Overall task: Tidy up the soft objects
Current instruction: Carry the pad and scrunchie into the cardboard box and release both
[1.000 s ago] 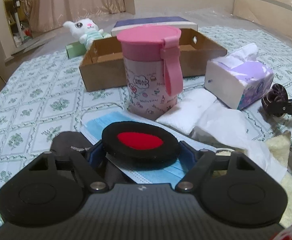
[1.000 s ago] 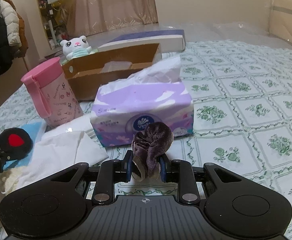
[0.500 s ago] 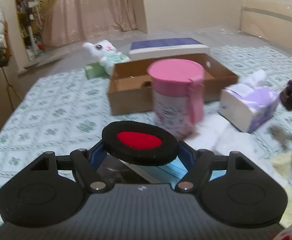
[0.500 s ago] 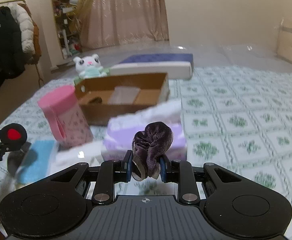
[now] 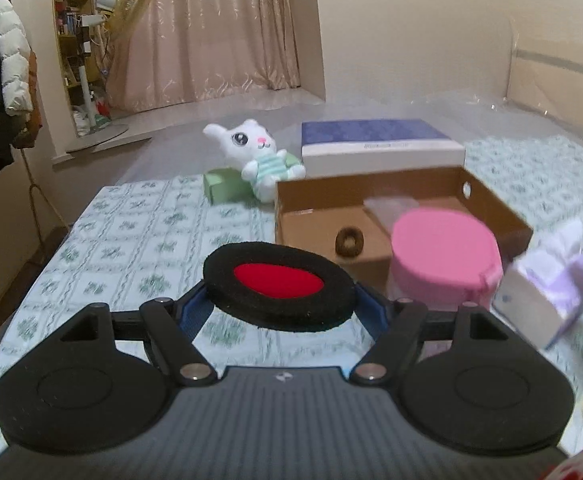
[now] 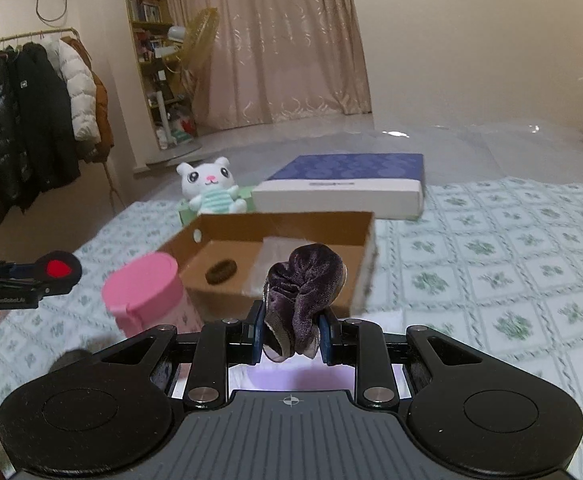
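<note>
Between the left gripper's wide-set jaws sits a black pad with a red centre, gripped; the right gripper pinches a purple velvet scrunchie. Both have risen off the bedspread since earlier; the cardboard box now lies ahead, nearer.

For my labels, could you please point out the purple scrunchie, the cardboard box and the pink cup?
purple scrunchie (image 6: 305, 280), right wrist view, velvet bunch above the fingers.
cardboard box (image 5: 371, 190), left wrist view, inner face of far wall.
pink cup (image 5: 443, 242), left wrist view, lid top.
</note>
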